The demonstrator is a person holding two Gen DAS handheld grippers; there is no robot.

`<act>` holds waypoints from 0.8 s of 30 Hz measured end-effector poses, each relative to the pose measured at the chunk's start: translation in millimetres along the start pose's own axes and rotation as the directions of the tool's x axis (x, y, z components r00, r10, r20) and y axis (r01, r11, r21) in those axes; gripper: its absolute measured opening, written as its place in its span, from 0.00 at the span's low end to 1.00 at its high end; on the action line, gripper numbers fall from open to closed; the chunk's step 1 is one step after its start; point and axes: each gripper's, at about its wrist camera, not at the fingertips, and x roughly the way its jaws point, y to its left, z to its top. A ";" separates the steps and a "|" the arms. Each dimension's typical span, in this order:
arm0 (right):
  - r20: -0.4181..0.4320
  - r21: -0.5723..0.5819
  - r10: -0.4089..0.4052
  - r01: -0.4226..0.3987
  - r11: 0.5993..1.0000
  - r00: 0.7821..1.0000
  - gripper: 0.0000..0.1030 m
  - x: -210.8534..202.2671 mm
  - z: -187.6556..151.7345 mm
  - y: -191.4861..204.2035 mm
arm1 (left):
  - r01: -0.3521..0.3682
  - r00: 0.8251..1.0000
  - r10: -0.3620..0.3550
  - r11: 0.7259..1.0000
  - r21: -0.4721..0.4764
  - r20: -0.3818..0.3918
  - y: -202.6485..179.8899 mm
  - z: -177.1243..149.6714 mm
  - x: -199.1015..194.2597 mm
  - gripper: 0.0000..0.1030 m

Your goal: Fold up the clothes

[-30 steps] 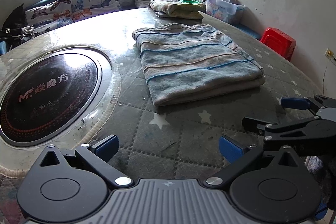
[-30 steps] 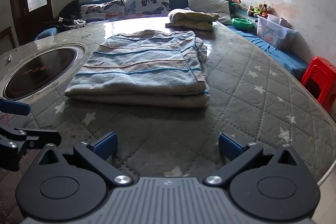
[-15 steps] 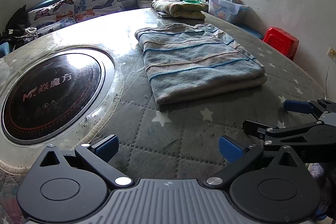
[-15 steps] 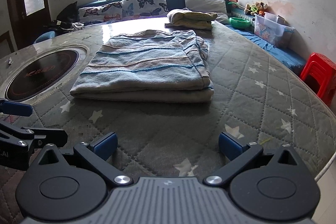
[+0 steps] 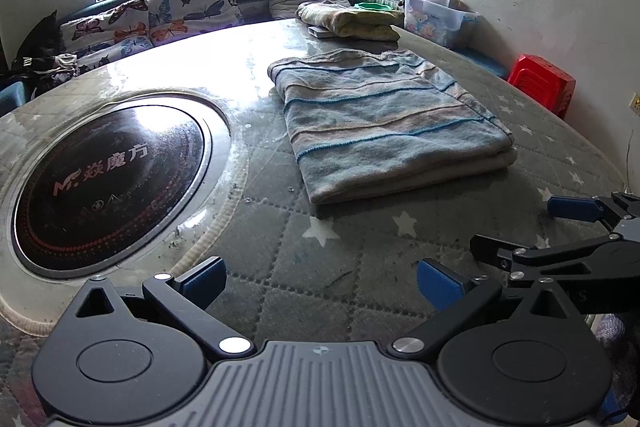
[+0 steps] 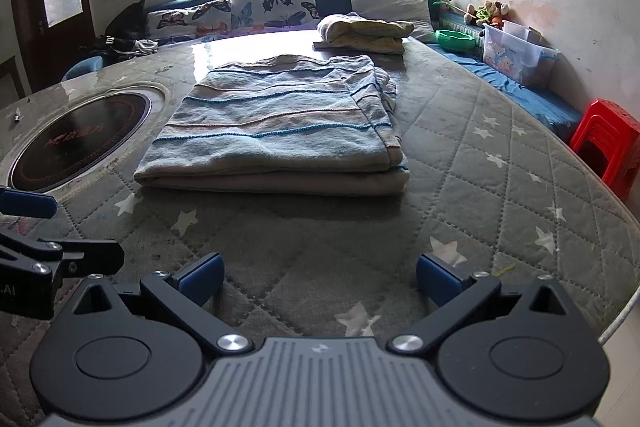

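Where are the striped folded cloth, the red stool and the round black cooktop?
Striped cloth point(image 6: 276, 119), right wrist view, top layer.
Red stool point(image 6: 608, 143), right wrist view, its side.
Cooktop point(image 5: 108, 187), left wrist view, glass centre.

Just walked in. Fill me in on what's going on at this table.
A person is folding clothes with a handheld gripper in each hand. The striped blue garment lies folded into a flat rectangle on the quilted round table, beside the dark glass cooktop. Neither gripper is touching it: the left gripper and the right gripper are both open and empty, over the table's near edge, short of the garment. Another folded cloth, yellowish, sits at the far side.
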 end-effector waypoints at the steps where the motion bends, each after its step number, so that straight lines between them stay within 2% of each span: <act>1: 0.002 -0.001 0.001 -0.001 1.000 1.000 1.00 -0.3 0.4 0.4 | -0.001 1.000 0.001 1.000 0.000 0.001 0.4 0.7 0.0 1.00; 24: 0.019 0.013 -0.012 0.011 1.000 1.000 1.00 2.7 13.3 -5.8 | -0.007 1.000 0.007 1.000 0.018 0.002 -7.2 17.8 9.2 1.00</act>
